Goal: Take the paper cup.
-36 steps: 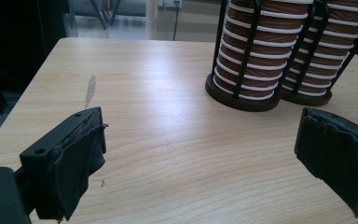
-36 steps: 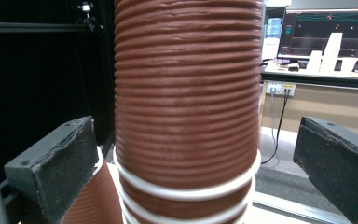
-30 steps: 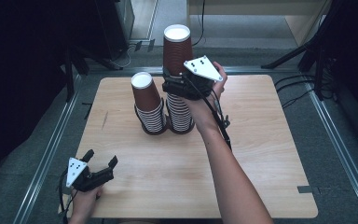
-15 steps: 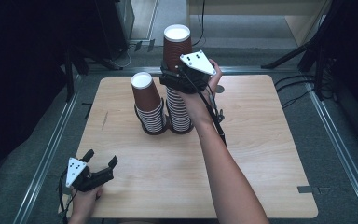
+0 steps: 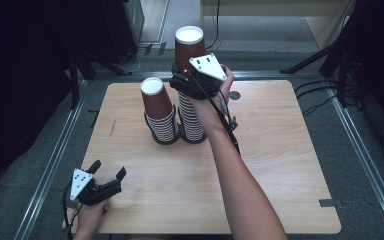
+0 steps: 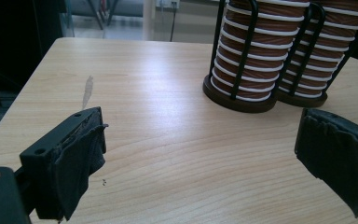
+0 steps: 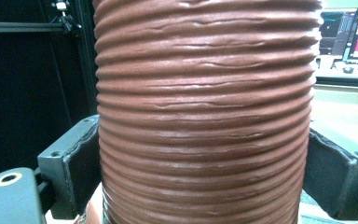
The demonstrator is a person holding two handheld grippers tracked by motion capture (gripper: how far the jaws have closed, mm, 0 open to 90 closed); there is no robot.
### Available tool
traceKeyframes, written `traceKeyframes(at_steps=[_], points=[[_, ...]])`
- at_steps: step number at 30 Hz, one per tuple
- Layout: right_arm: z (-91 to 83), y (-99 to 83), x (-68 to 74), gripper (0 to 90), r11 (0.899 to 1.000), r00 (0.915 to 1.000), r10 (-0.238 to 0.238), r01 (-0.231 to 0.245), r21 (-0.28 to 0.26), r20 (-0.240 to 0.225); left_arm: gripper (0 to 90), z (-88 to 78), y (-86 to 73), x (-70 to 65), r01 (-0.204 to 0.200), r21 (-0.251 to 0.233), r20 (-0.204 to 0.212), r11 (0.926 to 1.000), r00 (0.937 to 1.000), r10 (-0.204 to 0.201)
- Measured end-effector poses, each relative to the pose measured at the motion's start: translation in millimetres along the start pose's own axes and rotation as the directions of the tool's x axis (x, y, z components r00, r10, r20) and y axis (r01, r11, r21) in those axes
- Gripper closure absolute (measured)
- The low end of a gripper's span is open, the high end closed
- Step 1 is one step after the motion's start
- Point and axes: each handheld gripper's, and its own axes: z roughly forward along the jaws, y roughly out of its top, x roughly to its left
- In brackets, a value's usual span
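Brown ribbed paper is what your right tool (image 5: 192, 82) has between its jaws: the top cup (image 7: 205, 112) of the taller stack (image 5: 190, 107), with a jaw against each side of the corrugated wall. In the high view that cup stands well above its neighbours, and gripping it at mid-height looks aimed at lifting it off alone. Both stacks sit upside down, white bases up, in black wire holders (image 6: 242, 70) standing side by side toward the far side of the wooden bench (image 5: 280, 150). The shorter stack (image 5: 159, 112) is to the left, touching or just beside the taller. The cup's ridges look slightly wrinkled, so judge your squeeze gently. Your left tool (image 5: 102, 185) rests at the near left corner, jaws wide and empty, well apart from the cups.
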Motion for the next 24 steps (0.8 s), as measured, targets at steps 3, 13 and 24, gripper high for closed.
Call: traceKeyframes(at_steps=[3, 13, 24], points=[[-0.5, 1.6, 1.2, 11.4, 1.0, 0.9999, 0.003, -0.003, -0.007, 0.01, 2.4, 0.0, 0.0, 0.2, 0.002, -0.001, 0.0, 1.0, 1.0, -0.002], [-3.7, 17.9, 3.4, 12.8, 0.999, 0.9998, -0.015, 0.016, -0.044, 0.012, 2.4, 0.0, 0.1, -0.1, 0.001, 0.001, 0.0, 1.0, 1.0, -0.001], [-3.5, 42.5, 7.7, 13.1, 0.997, 0.9997, -0.021, 0.022, -0.074, 0.01, 2.4, 0.3, 0.1, -0.3, 0.003, 0.0, 0.001, 1.0, 1.0, -0.003]])
